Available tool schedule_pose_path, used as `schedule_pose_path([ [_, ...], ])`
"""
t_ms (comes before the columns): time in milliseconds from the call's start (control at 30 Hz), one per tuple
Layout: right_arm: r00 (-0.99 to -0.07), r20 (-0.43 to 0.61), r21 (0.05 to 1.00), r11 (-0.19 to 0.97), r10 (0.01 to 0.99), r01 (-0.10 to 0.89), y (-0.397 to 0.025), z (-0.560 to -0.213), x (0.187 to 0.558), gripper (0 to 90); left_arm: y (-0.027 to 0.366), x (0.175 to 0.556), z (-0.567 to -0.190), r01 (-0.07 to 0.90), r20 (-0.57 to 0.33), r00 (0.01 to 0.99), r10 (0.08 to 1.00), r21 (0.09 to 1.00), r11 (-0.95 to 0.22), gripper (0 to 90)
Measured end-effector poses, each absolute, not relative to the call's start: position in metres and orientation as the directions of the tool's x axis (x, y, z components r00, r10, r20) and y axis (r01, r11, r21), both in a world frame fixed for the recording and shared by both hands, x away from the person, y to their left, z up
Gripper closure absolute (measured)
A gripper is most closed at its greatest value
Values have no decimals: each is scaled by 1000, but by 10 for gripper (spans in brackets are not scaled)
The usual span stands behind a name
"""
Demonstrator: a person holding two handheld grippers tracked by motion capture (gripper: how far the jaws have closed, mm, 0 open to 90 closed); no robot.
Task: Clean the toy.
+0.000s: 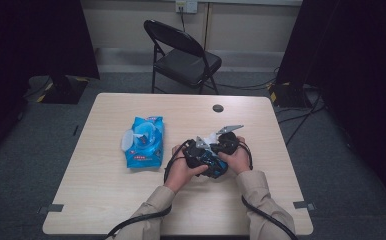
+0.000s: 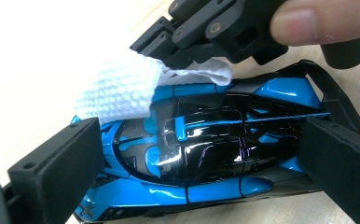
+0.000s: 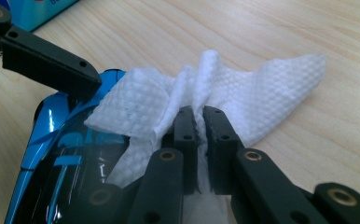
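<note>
A blue and black toy car (image 2: 206,149) lies on the wooden table (image 1: 106,190). My left gripper (image 2: 199,135) is shut on the car, with one jaw against each of its sides. A white wet wipe (image 3: 271,88) is pinched in my shut right gripper (image 3: 200,116) and drapes over one end of the car (image 3: 52,140). In the left gripper view the right gripper (image 2: 206,32) presses the wipe (image 2: 117,88) onto the car's top. In the high view both hands hold the left gripper (image 1: 196,152) and the right gripper (image 1: 226,142) close together over the car (image 1: 212,162).
A blue pack of wet wipes (image 1: 143,142) with its lid flipped up lies on the table left of the hands. A dark cable hole (image 1: 218,108) sits near the far edge. A black folding chair (image 1: 183,52) stands behind the table. Cables trail off the near edge.
</note>
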State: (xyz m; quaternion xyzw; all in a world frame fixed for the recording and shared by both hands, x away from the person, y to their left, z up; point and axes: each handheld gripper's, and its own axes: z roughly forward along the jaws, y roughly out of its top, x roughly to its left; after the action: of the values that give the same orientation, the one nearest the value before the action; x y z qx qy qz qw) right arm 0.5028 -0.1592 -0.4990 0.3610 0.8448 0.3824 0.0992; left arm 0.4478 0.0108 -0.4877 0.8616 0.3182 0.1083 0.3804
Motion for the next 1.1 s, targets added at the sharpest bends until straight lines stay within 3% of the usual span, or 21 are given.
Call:
schedule_pose_path([
  [1100, -717, 191, 719, 402, 670, 567, -201, -501, 472, 847, 10, 448, -487, 469, -57, 773, 632, 722, -509, 0],
])
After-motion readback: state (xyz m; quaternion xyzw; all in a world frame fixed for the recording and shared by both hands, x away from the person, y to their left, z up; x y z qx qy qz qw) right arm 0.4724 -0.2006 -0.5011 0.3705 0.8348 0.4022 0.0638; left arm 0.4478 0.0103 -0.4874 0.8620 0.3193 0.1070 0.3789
